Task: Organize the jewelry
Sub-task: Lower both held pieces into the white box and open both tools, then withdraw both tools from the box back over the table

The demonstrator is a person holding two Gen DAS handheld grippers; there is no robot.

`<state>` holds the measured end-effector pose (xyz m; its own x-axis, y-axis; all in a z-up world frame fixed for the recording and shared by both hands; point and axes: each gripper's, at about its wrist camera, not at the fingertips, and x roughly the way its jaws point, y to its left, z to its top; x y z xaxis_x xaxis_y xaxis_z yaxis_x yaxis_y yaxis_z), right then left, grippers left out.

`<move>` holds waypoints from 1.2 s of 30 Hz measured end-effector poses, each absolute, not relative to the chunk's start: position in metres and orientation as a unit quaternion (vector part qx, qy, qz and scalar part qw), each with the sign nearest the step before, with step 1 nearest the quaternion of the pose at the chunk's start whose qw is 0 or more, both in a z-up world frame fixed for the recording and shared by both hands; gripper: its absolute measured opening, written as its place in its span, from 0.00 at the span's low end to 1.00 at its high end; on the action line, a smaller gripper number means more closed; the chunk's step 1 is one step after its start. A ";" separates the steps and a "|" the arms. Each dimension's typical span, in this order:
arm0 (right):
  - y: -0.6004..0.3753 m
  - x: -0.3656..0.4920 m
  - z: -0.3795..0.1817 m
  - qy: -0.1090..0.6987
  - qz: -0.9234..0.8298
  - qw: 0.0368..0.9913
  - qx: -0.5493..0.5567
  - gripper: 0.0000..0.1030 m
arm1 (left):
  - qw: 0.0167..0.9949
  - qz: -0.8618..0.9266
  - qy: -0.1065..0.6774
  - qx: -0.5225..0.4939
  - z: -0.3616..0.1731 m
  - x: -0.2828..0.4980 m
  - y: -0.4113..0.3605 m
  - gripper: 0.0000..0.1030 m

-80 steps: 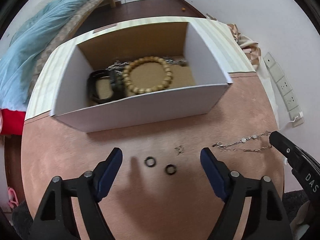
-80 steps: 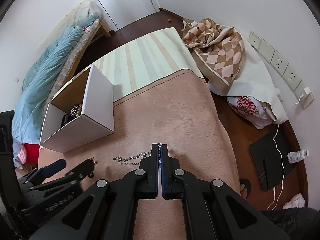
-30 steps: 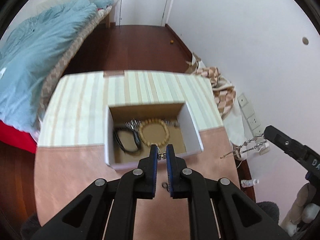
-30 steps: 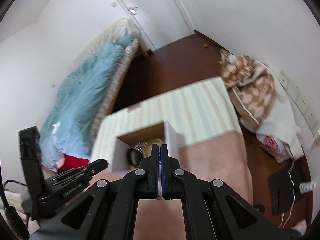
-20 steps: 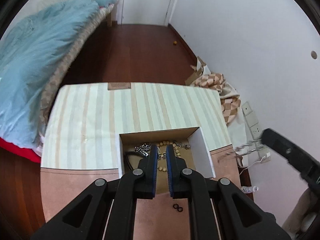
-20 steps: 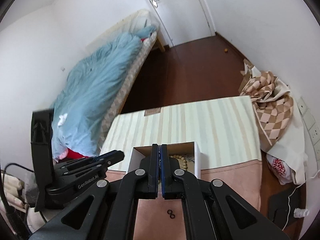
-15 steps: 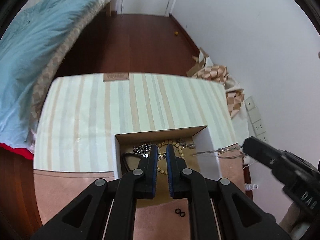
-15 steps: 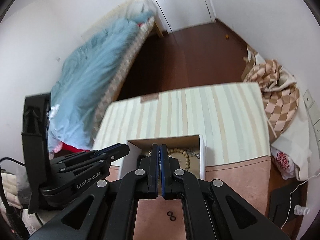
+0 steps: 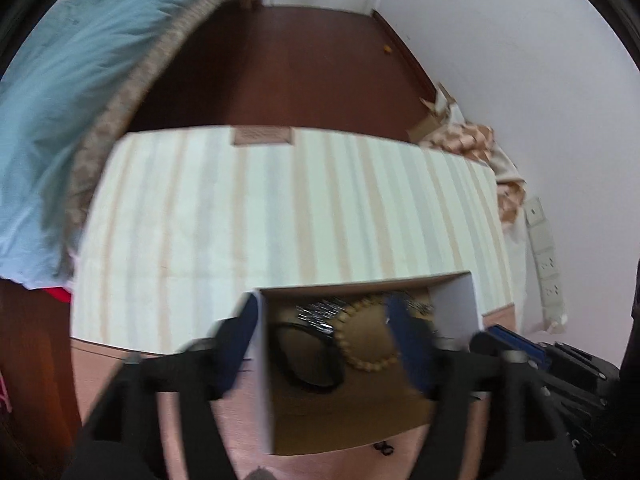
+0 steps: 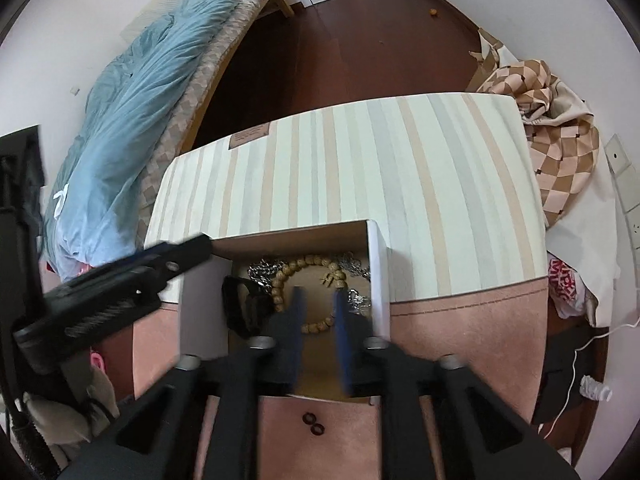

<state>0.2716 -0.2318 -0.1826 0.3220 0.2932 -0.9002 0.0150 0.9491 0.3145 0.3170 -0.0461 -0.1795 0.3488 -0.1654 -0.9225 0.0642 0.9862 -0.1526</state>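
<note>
A white cardboard box (image 10: 378, 272) with a brown inside stands on the table and also shows in the left wrist view (image 9: 456, 312). It holds a wooden bead bracelet (image 10: 308, 262), a black bracelet (image 10: 234, 308), silver chains (image 10: 260, 270) and a small earring (image 10: 329, 279). My right gripper (image 10: 318, 316) is open above the box, and a silver chain (image 10: 358, 302) lies below it at the box's right side. My left gripper (image 9: 320, 332) is open and empty above the box, blurred. Two black rings (image 10: 313, 424) lie on the pink cloth in front of the box.
The table has a striped cloth (image 10: 360, 168) at the back and a pink cloth (image 10: 460, 340) in front. A bed with a blue quilt (image 10: 132, 92) stands to the left. A checked blanket (image 10: 560, 140) lies to the right, by wall sockets.
Both grippers have opened above the box. The small earring from the left gripper and the silver chain from the right gripper now lie inside the box.
</note>
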 end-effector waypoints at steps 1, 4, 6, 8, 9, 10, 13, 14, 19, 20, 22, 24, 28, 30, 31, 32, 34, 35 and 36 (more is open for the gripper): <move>-0.232 0.270 -0.181 0.575 0.084 0.803 0.130 0.47 | 0.823 -0.064 0.563 -0.044 -0.178 0.316 -0.042 0.70; -0.230 0.266 -0.176 0.572 0.082 0.807 0.121 0.49 | 0.828 -0.045 0.558 -0.041 -0.174 0.309 -0.031 0.70; -0.227 0.262 -0.173 0.571 0.077 0.810 0.109 0.50 | 0.833 -0.033 0.552 -0.031 -0.171 0.300 -0.026 0.70; -0.224 0.256 -0.171 0.569 0.060 0.817 0.078 0.61 | 0.836 -0.017 0.548 -0.017 -0.171 0.291 -0.022 0.79; -0.222 0.255 -0.171 0.568 0.054 0.818 0.069 0.73 | 0.838 -0.011 0.546 -0.012 -0.170 0.287 -0.021 0.86; -0.221 0.252 -0.171 0.568 0.044 0.820 0.055 0.81 | 0.839 -0.006 0.544 -0.007 -0.171 0.282 -0.020 0.89; -0.215 0.244 -0.172 0.567 0.017 0.823 0.014 0.90 | 0.842 0.008 0.539 0.005 -0.173 0.268 -0.017 0.96; -0.214 0.241 -0.174 0.568 0.009 0.823 0.004 0.93 | 0.843 0.012 0.538 0.009 -0.174 0.263 -0.016 0.99; -0.212 0.231 -0.179 0.566 -0.012 0.824 -0.017 0.97 | 0.844 0.022 0.535 0.015 -0.180 0.244 -0.016 1.00; -0.212 0.228 -0.179 0.564 -0.016 0.825 -0.021 0.97 | 0.844 0.023 0.535 0.013 -0.180 0.241 -0.016 1.00; -0.213 0.224 -0.179 0.563 -0.019 0.826 -0.020 0.97 | 0.844 0.021 0.536 0.011 -0.180 0.235 -0.017 1.00; -0.214 0.220 -0.178 0.563 -0.019 0.826 -0.015 0.97 | 0.845 0.021 0.534 0.012 -0.178 0.229 -0.017 1.00; -0.211 0.210 -0.171 0.555 -0.020 0.831 -0.017 0.97 | 0.849 0.022 0.527 0.017 -0.169 0.216 -0.021 1.00; -0.210 0.203 -0.164 0.549 -0.018 0.835 -0.018 0.98 | 0.853 0.023 0.521 0.021 -0.164 0.209 -0.022 1.00; -0.210 0.199 -0.161 0.546 -0.019 0.837 -0.019 0.97 | 0.854 0.023 0.519 0.023 -0.161 0.205 -0.023 1.00; -0.210 0.196 -0.158 0.542 -0.019 0.840 -0.019 0.97 | 0.857 0.025 0.515 0.025 -0.157 0.200 -0.023 1.00; -0.209 0.186 -0.148 0.532 -0.022 0.846 -0.021 0.98 | 0.861 0.028 0.508 0.026 -0.151 0.192 -0.021 1.00; -0.209 0.181 -0.143 0.527 -0.022 0.849 -0.019 0.97 | 0.863 0.030 0.503 0.028 -0.147 0.188 -0.021 1.00; -0.210 0.178 -0.140 0.524 -0.022 0.851 -0.018 0.97 | 0.867 0.034 0.496 0.030 -0.142 0.183 -0.020 1.00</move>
